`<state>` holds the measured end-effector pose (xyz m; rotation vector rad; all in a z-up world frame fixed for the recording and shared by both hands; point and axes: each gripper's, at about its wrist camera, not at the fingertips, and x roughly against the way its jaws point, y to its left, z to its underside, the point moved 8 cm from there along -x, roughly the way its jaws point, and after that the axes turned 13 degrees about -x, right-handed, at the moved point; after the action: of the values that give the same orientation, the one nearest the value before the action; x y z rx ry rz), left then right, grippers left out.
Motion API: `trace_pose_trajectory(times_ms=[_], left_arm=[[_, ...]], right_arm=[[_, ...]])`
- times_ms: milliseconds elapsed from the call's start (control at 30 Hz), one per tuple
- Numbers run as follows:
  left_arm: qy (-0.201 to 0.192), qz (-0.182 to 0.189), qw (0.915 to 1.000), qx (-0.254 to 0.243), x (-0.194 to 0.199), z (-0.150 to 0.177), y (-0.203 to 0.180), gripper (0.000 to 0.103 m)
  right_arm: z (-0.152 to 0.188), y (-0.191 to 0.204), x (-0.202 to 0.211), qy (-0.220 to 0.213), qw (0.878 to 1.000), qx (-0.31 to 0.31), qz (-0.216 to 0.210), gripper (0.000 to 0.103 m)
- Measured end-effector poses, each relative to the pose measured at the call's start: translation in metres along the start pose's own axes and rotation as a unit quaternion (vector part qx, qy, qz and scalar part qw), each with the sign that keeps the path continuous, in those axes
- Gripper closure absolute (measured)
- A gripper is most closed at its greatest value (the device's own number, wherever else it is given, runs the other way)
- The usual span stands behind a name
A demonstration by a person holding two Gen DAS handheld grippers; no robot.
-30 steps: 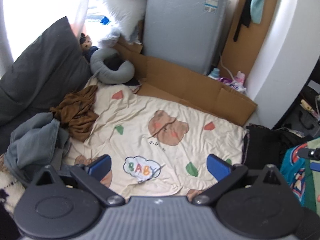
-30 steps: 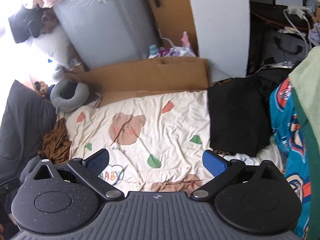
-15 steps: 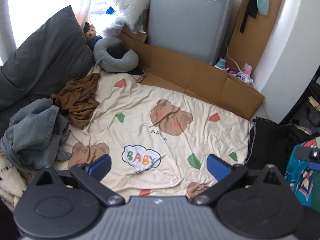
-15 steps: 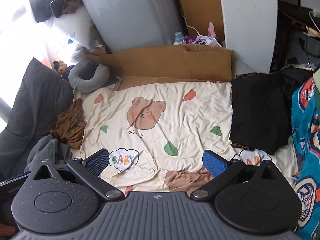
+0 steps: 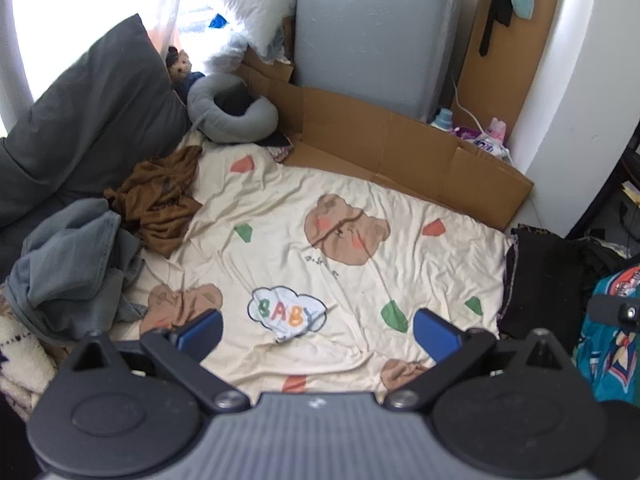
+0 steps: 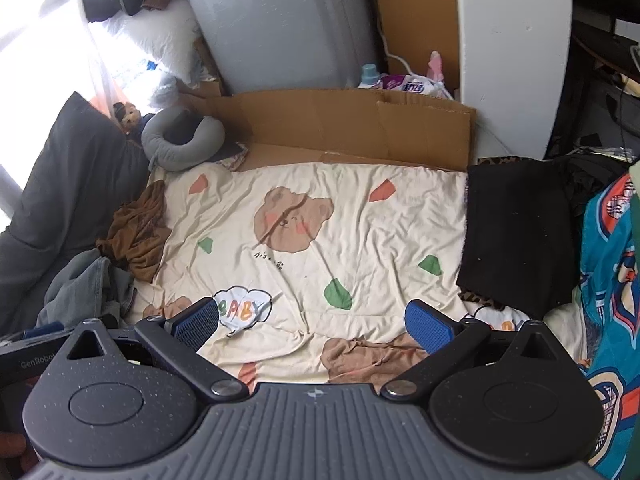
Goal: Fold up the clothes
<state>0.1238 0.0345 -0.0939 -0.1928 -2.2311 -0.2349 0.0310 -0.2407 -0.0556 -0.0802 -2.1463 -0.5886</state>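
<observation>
A crumpled brown garment and a heap of grey-blue clothing lie at the left edge of a cream bear-print sheet. A folded black garment lies at the sheet's right edge. My left gripper is open and empty, held above the sheet's near part. My right gripper is open and empty too, above the near edge. A teal patterned cloth sits at the far right.
A dark grey pillow and a grey neck pillow lie at the back left. Flattened cardboard and a grey appliance stand behind the sheet. A white wall rises at the back right.
Both grippers have drawn back and risen, so more of the sheet's near part shows. Both stay open and empty.
</observation>
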Motion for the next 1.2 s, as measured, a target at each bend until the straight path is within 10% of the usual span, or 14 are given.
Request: trace_pose_trajectory(times_ms=[1200], left_arm=[[0.019,0.012,0.9995,-0.021,-0.012,-0.001,-0.002,0.008]], right_arm=[[0.003,-0.004,-0.020,0.054,0.996,0.036,0.059,0.001]])
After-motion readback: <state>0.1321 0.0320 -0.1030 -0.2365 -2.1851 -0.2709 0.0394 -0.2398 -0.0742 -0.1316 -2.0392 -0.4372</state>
